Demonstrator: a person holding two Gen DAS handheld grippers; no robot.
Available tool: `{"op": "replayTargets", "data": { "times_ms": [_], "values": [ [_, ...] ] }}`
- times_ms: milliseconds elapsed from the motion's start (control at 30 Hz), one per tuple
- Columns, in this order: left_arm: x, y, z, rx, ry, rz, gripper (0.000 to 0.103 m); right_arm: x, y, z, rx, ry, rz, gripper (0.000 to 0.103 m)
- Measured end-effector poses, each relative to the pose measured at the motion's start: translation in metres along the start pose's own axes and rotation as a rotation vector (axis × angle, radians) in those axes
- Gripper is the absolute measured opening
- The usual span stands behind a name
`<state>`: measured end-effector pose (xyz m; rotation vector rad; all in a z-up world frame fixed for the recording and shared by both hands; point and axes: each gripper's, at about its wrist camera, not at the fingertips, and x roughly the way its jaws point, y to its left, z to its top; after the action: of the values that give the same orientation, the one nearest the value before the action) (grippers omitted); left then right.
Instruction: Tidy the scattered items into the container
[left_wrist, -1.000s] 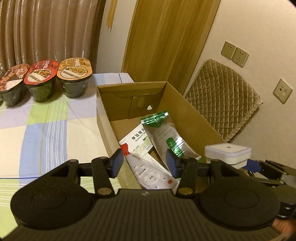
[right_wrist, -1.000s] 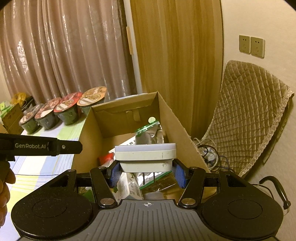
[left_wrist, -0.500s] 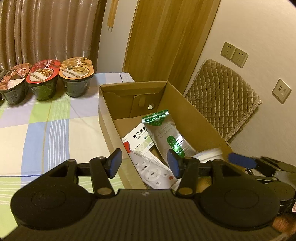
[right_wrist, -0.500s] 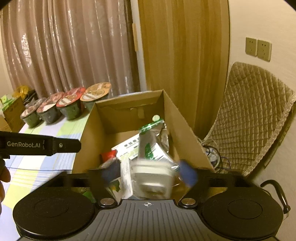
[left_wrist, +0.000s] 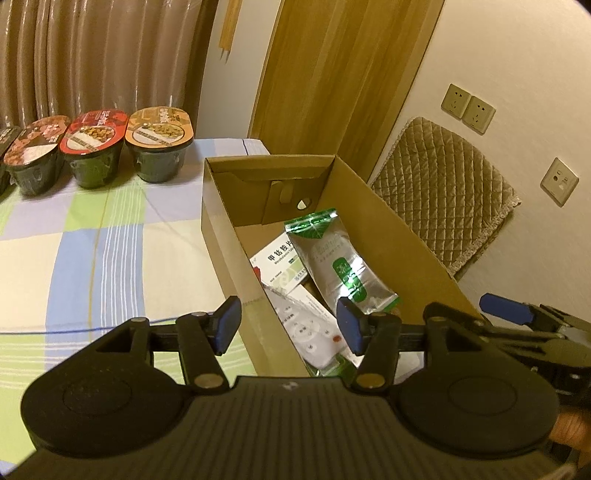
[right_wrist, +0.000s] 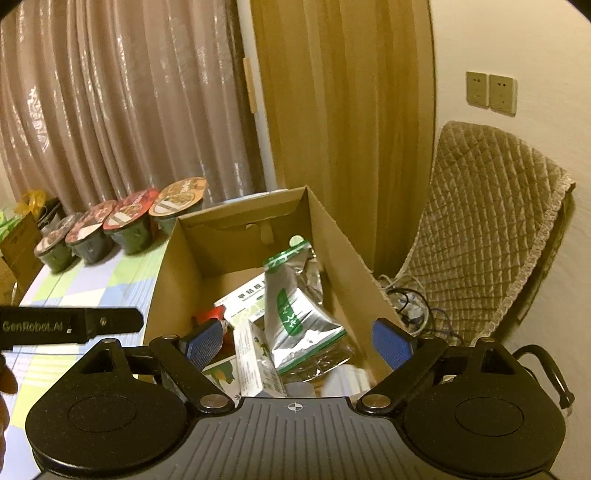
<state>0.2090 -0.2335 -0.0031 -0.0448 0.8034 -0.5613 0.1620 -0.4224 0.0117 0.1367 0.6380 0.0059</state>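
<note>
the cardboard box sits open in the middle of the left wrist view, on the right edge of the checked worktop, and it's already got a pile in it. a silver and green foil pouch lies slanted across the centre of the box, overlapping a white medicine carton with green print, and below those, toward the bottom of the frame, a white remote control lies along the left wall. from the right wrist view the same pouch stands crumpled in the middle of the box, more small cartons lean beside it at lower centre, and something pale and blurred lies at the near end of the box, too smeared to name.

the right gripper hangs over the near end of the box with its jaws spread wide and nothing between them. the left gripper hovers at the box's near left wall, jaws also apart and empty, one blue pad over the worktop and the other over the box contents. in the left wrist view the right gripper pokes in from the right edge.

out at the upper left, a row of foil-lidded instant noodle bowls lines the back of the worktop under the curtain. a chair with a quilted cover stands right of the box, against the wall with sockets.
</note>
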Motion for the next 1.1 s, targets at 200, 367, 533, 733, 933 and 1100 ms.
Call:
{"op": "replayTargets", "data": {
  "times_ms": [200,367,533,733,933,1100],
  "values": [
    [-0.010,0.001,-0.010,-0.019,0.000,0.004,0.064,-0.008,-0.006,-0.001,0.031,-0.009,-0.019,0.093],
    [-0.024,0.004,-0.020,-0.041,-0.003,0.017,0.070,-0.016,-0.004,-0.002,0.032,-0.011,-0.020,0.093],
    [-0.042,0.000,-0.031,-0.051,-0.015,0.038,0.084,-0.029,-0.003,-0.007,0.038,-0.018,-0.018,0.093],
    [-0.067,-0.011,-0.046,-0.063,-0.040,0.063,0.100,-0.049,-0.003,-0.015,0.041,-0.023,-0.010,0.093],
    [-0.092,-0.024,-0.064,-0.079,-0.065,0.093,0.102,-0.072,-0.003,-0.025,0.030,-0.022,-0.004,0.093],
    [-0.110,-0.031,-0.074,-0.067,-0.056,0.121,0.102,-0.092,0.000,-0.032,0.003,-0.016,0.005,0.093]
  ]
}}
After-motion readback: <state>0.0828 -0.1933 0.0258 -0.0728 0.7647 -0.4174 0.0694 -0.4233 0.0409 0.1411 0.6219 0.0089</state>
